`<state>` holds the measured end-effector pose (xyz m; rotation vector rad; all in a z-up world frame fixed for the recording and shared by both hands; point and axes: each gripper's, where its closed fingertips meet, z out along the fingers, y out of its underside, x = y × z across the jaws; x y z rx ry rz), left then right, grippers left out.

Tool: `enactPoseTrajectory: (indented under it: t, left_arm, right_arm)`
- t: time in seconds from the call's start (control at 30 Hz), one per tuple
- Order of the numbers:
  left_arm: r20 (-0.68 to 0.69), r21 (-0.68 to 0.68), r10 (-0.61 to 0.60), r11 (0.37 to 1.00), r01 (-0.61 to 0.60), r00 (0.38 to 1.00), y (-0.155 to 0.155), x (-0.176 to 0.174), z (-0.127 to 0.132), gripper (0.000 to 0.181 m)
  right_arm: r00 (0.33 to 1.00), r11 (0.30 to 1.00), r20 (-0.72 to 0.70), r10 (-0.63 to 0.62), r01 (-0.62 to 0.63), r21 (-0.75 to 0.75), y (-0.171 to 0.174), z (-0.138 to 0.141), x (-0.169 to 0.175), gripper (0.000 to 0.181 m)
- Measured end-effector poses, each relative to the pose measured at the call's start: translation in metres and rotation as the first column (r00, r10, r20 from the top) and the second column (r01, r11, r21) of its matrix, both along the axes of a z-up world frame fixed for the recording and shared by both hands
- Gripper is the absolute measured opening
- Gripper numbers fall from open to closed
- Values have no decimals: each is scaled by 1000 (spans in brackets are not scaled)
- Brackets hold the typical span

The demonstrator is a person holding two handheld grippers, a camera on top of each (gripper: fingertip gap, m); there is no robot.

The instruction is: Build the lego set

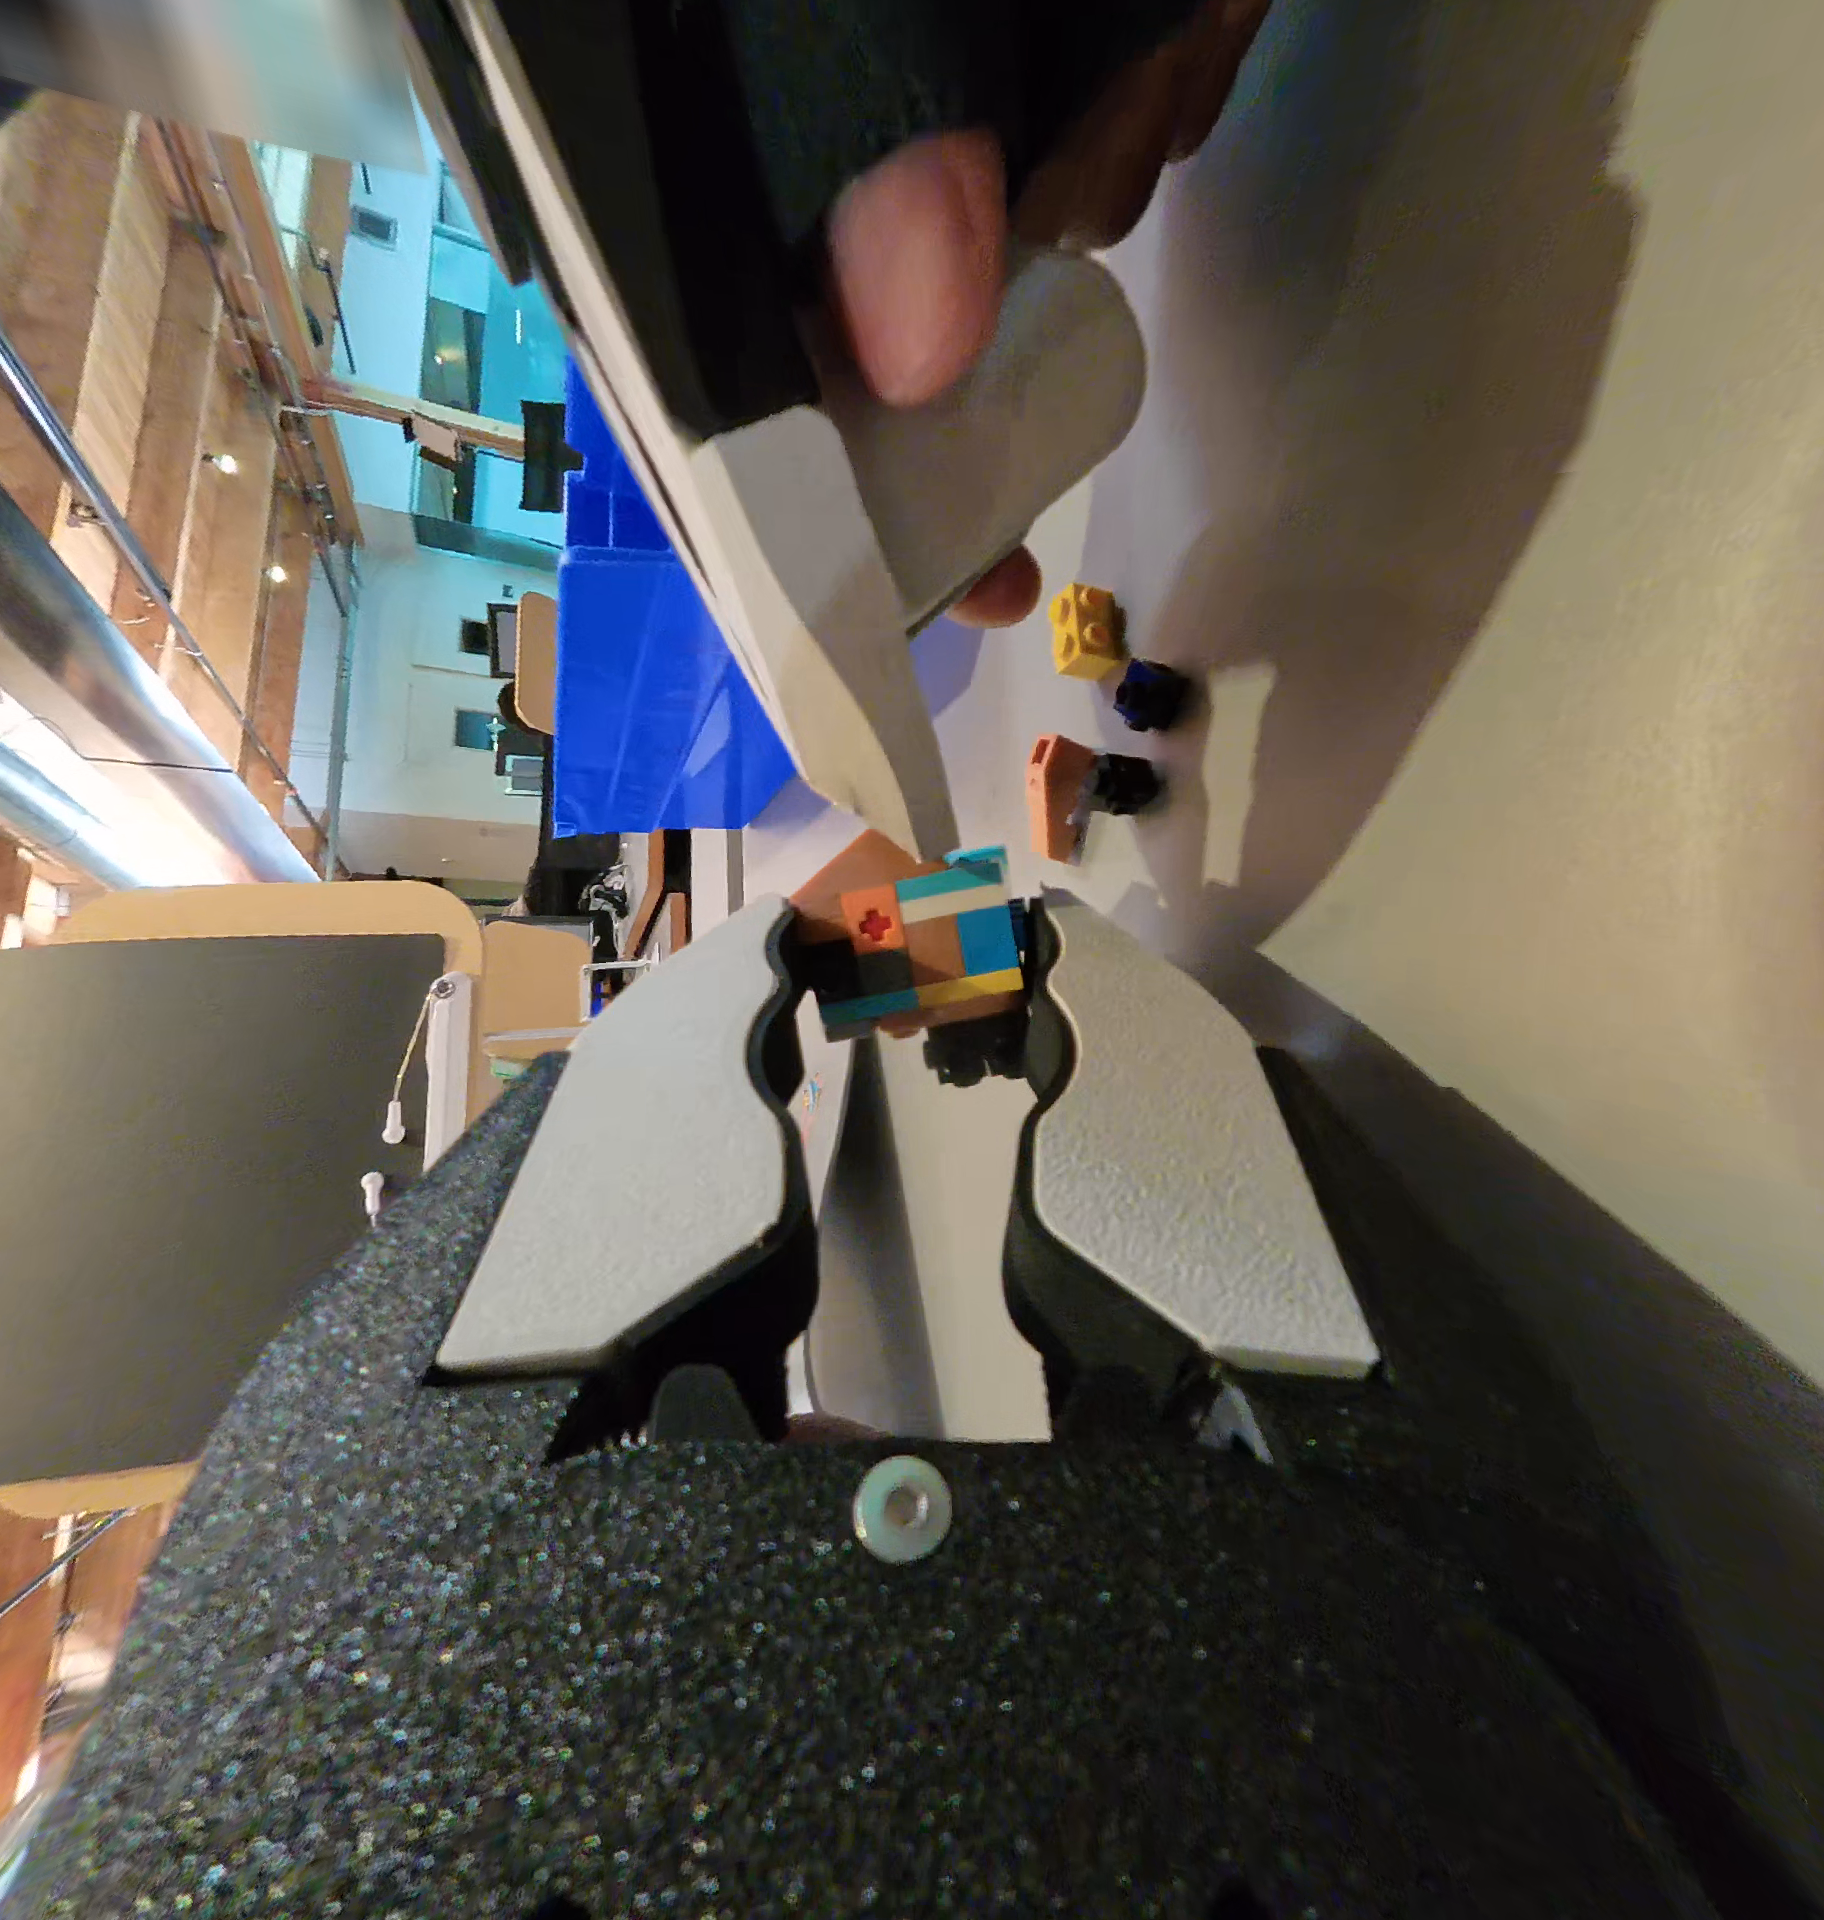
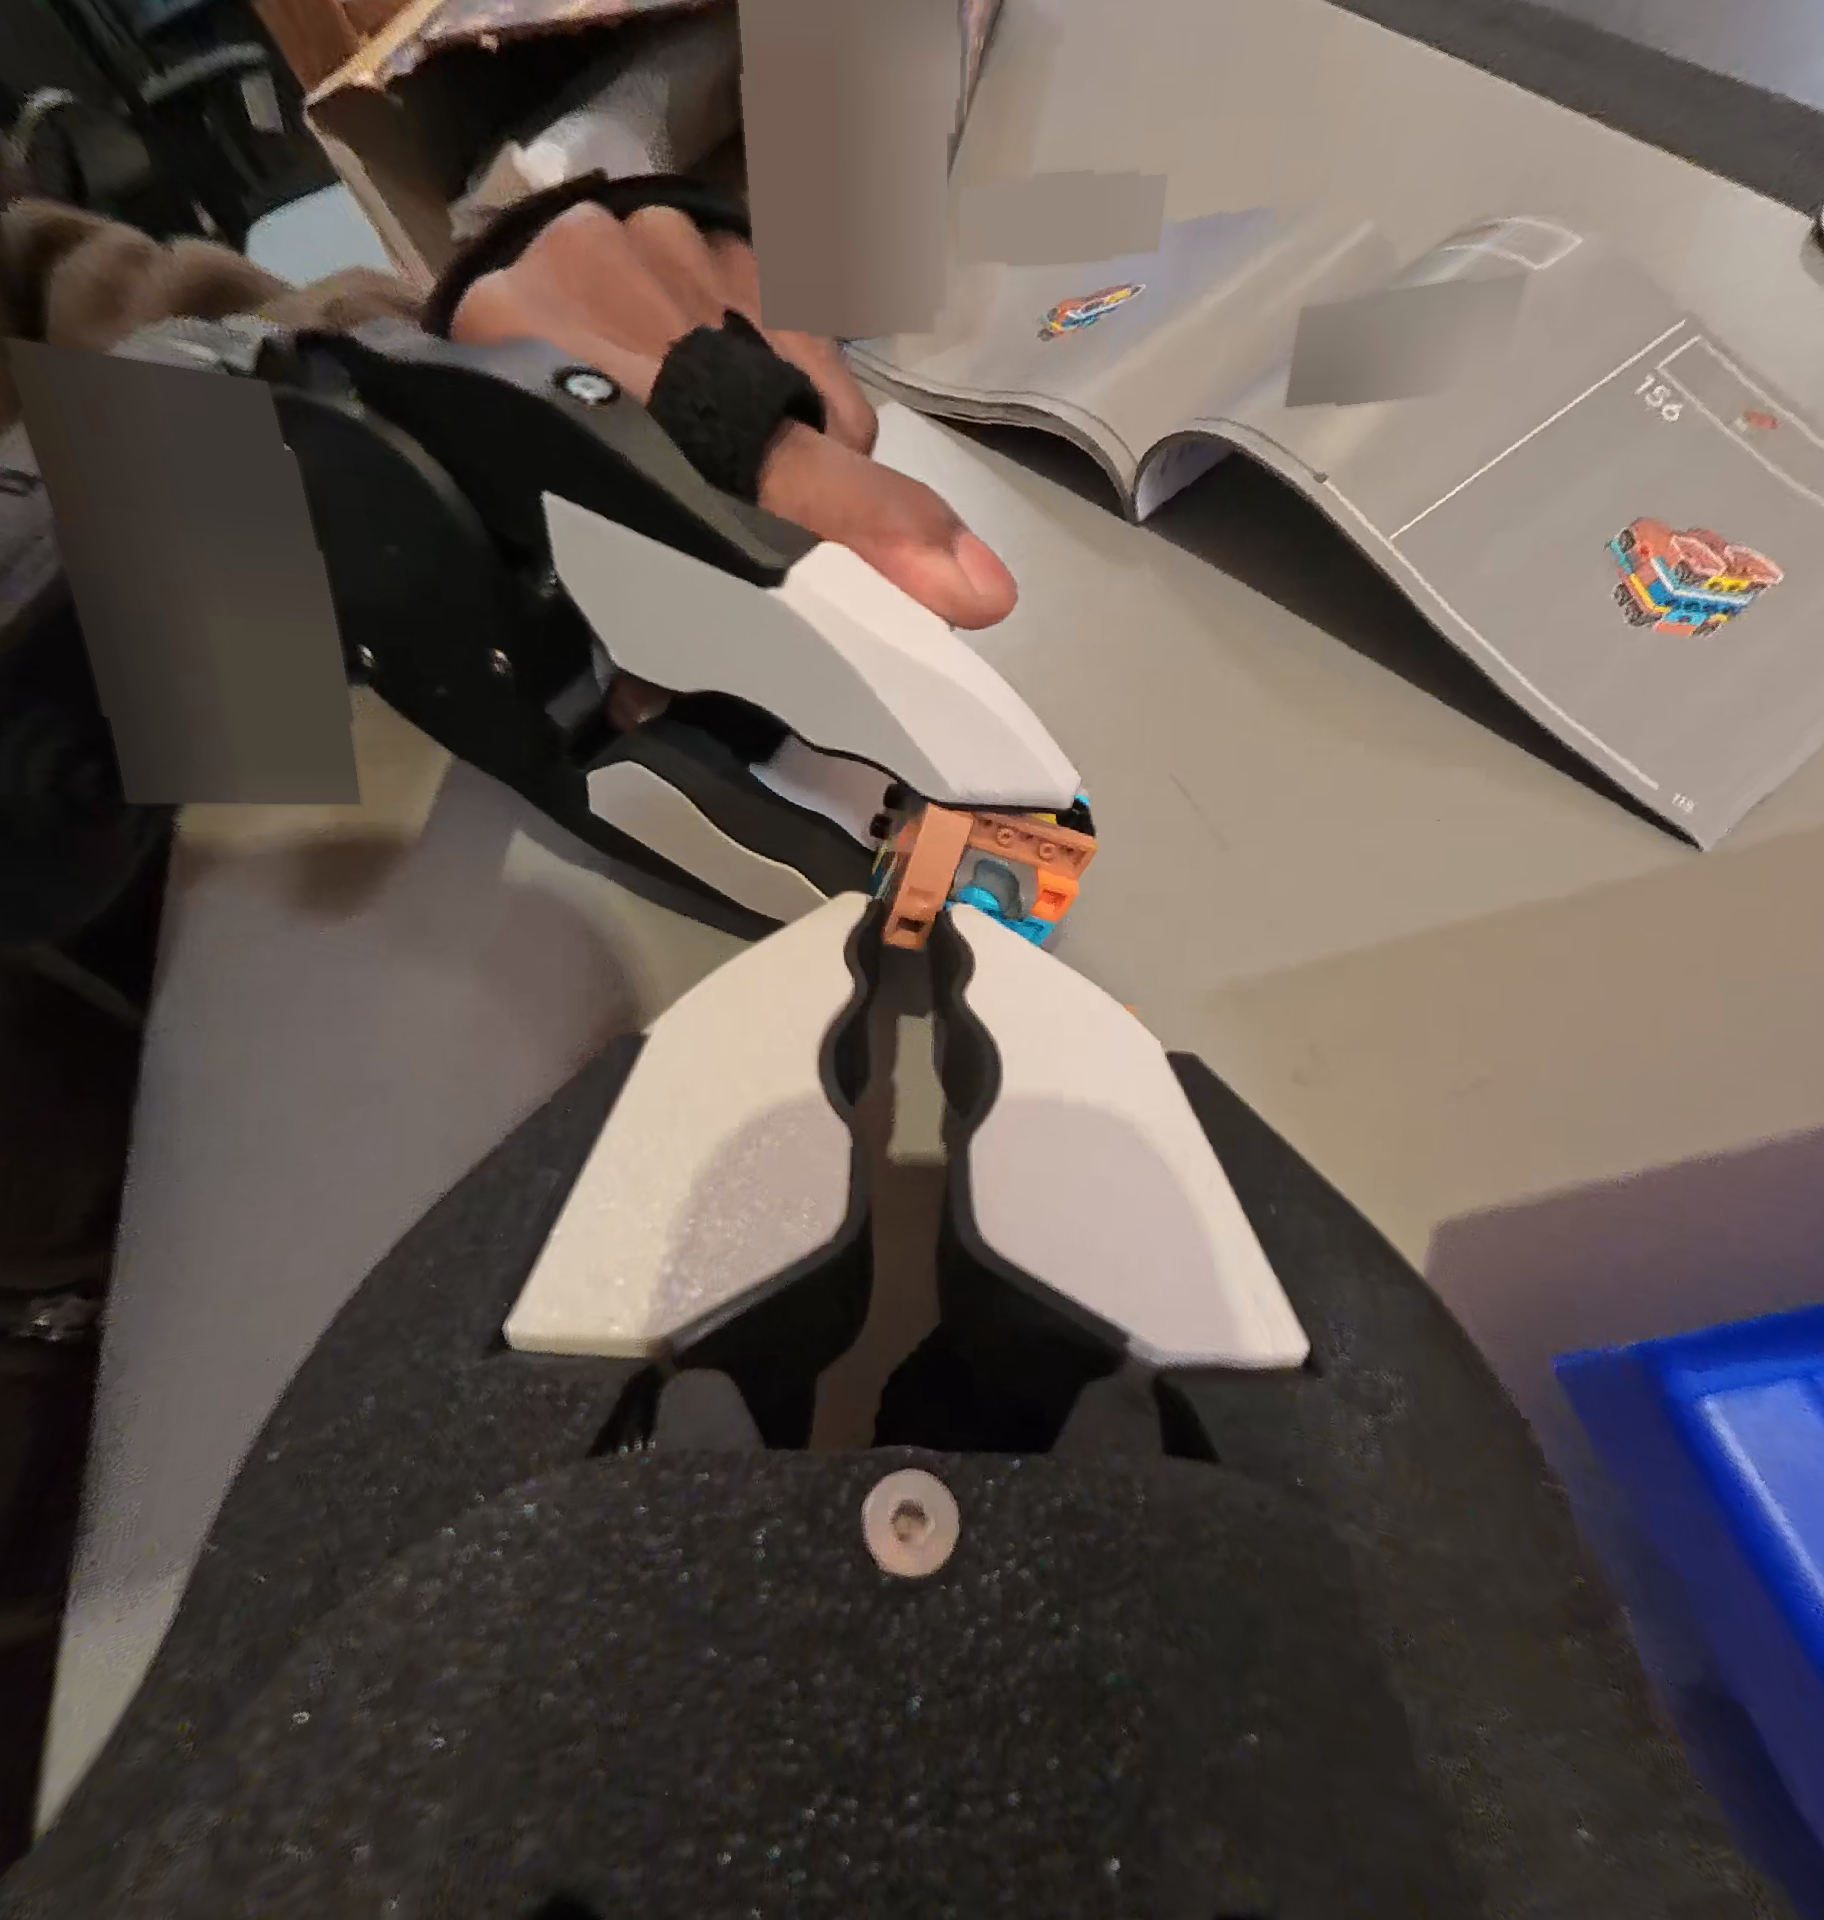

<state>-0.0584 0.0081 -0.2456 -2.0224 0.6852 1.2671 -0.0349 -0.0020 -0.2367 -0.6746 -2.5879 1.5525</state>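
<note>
Clamping a small multicoloured lego model point(image 1: 923, 961) between its two grey fingers, the left gripper point(image 1: 918, 971) fills the lower half of the left wrist view, which is rolled hard onto its side. The model shows teal, brown, orange, yellow and black bricks, and it is held just off the white table point(image 1: 1459, 436). The right gripper point(image 1: 887, 644) comes in from the top of the picture, its grey finger tip touching the upper edge of the model; a person's fingertips point(image 1: 918, 270) rest on that gripper's grey shell. Farther off on the table lie loose pieces: a yellow brick point(image 1: 1087, 630), a dark blue piece point(image 1: 1147, 694) just beside it, and a brown piece point(image 1: 1062, 795) touching a black piece point(image 1: 1126, 781). A blue bin point(image 1: 648, 665) stands at the table's edge.

In the right wrist view, the right gripper point(image 2: 913, 920) is nearly closed, pinching a small brown brick point(image 2: 918, 873) that sits against the side of the lego model point(image 2: 1001, 868). The left gripper point(image 2: 949, 821) reaches in from the left and grips the model from above and below, held in a hand point(image 2: 679, 343) that wears a black strap. An open instruction booklet point(image 2: 1407, 436) lies on the grey table point(image 2: 1251, 935) behind the model, and a corner of a blue bin point(image 2: 1749, 1507) shows at the lower right.
</note>
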Motion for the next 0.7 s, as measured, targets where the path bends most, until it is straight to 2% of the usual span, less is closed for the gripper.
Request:
enactPoseTrajectory:
  t: [0.3, 0.43, 0.7]
  left_arm:
    - [4, -44, -52, 998, 52, 999, 0, 6, -2, 41]
    - [13, -28, -65, 997, 66, 998, 1, 8, 0, 40]
    - [40, -22, -103, 994, 104, 994, 2, 11, -2, 41]
  right_arm:
    - [994, 994, -64, 84, -78, 78, 1, -3, 7, 9]
    - [994, 994, -38, 100, -98, 52, 1, -1, 9, 8]
    - [985, 985, -94, 146, -137, 102, 1, -2, 13, 9]
